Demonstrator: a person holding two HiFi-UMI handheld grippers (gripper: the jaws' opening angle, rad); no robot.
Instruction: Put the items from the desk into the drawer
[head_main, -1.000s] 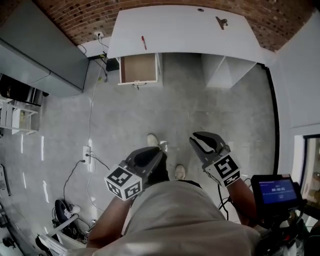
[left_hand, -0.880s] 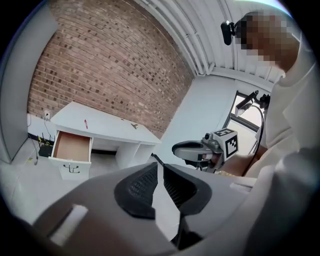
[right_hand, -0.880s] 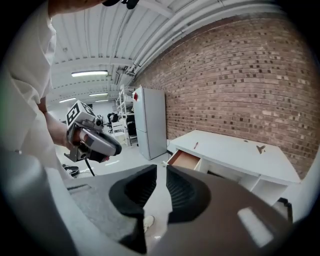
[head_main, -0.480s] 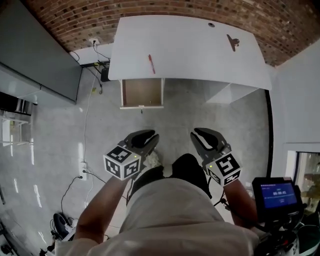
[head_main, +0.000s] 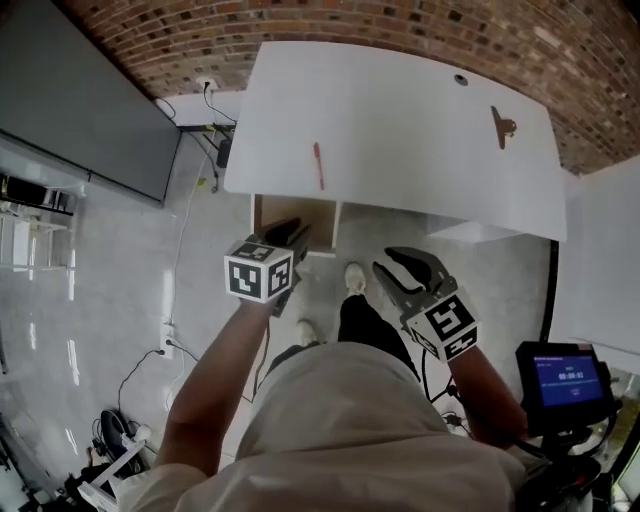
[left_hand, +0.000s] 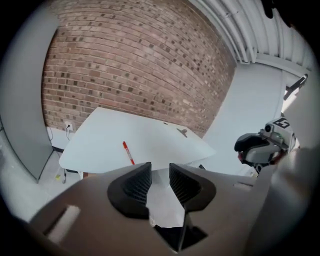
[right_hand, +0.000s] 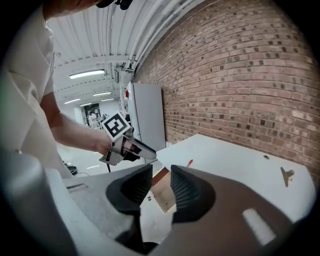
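Short of the tabletop (head_main: 400, 130) | my left claw (head_main: 293, 236) and right claw (head_main: 383, 268) just opened, both empty | readied, I judge, for pen (head_main: 318, 165) and clip (head_main: 500, 125); drawer (head_main: 272, 212) stands open.

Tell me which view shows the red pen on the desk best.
The head view: the red pen lies whole, seen from above, on the white desk. The left gripper view shows it whole too, but at a flat slant. The right gripper view gives only a small red sliver.
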